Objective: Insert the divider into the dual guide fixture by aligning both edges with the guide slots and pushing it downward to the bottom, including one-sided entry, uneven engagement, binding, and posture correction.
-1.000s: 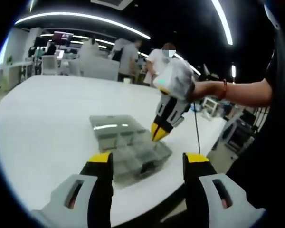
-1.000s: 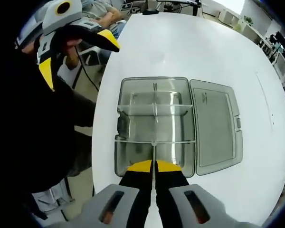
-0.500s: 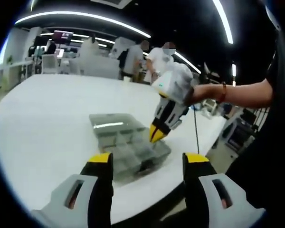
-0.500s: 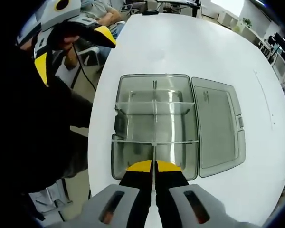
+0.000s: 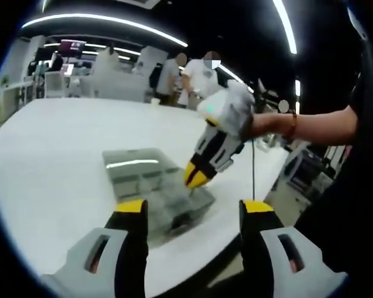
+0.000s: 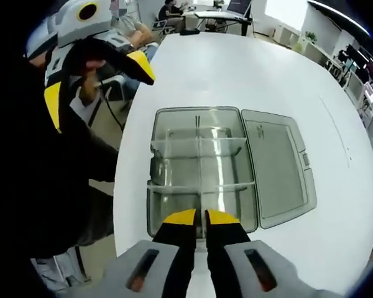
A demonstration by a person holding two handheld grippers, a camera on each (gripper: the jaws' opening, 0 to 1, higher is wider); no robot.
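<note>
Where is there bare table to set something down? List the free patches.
Free: the white table beyond the clear box, and the strip past its open lid. Crowded: the near edge, where the right gripper hangs over the box, and the left gripper side.

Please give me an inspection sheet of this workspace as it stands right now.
Surface: white table, bare around the box.
Job's things: clear compartment box open, lid lying flat beside it; thin divider between the right gripper's jaws.
Clutter: nothing seen.
Grippers: right gripper above the box's near edge, jaws nearly shut; left gripper open, held off the table's edge.
Cables: dark cable hanging below the right gripper.
Surroundings: office; people, desks, ceiling light strips.
</note>
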